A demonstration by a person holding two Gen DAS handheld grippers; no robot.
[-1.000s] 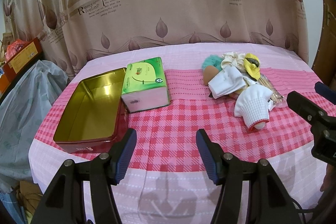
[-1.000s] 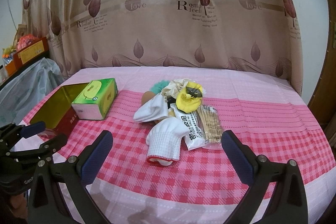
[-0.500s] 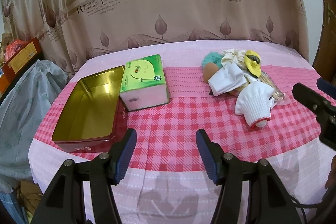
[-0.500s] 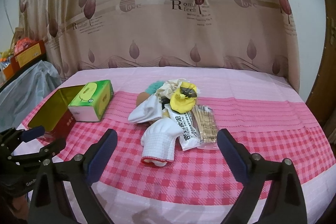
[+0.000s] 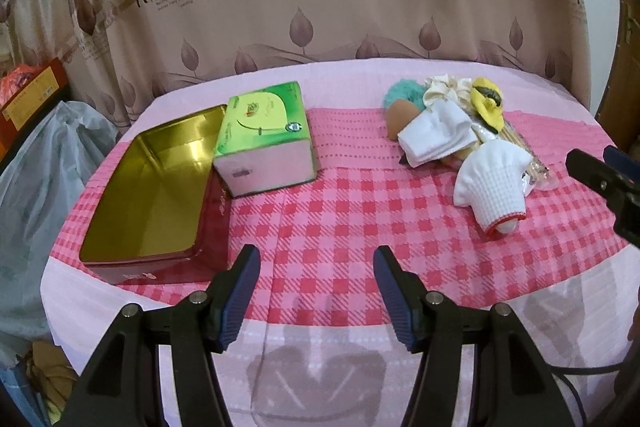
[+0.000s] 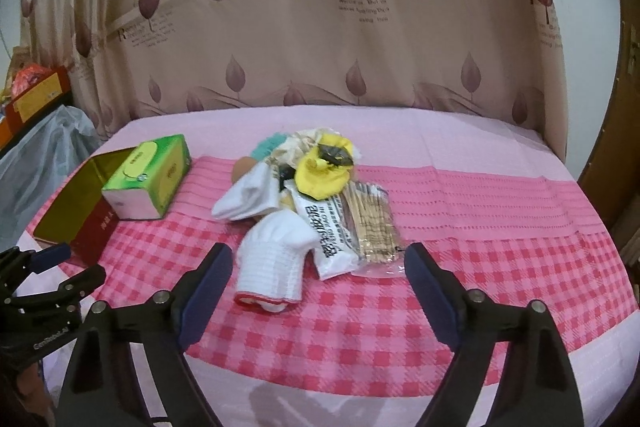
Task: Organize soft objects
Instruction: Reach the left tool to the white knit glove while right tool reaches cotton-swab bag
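Start of sorting. I am holding my right gripper (image 6: pixel 318 291) low over the near edge of the table (image 6: pixel 480 135), its jaws spread wide and gripping nothing; it is facing the knitted white glove (image 6: pixel 276 263), the nearest piece of the heap. I am holding my left gripper (image 5: pixel 316 291) over the checked cloth, jaws moderately apart and likewise carrying nothing, with the gold tin (image 5: pixel 148 187) ahead to its left. The tin is lying open and bare inside, the green tissue box (image 5: pixel 264 137) touching its right side. The soft things are all sitting in one pile: folded white sock (image 5: pixel 434 135), teal fluffy item (image 5: pixel 400 95), yellow piece (image 6: pixel 324 175), mixed with a printed packet (image 6: pixel 328 235) and a bag of sticks (image 6: pixel 370 223). Judging from this, nothing is sorted yet; every item remains to be moved.
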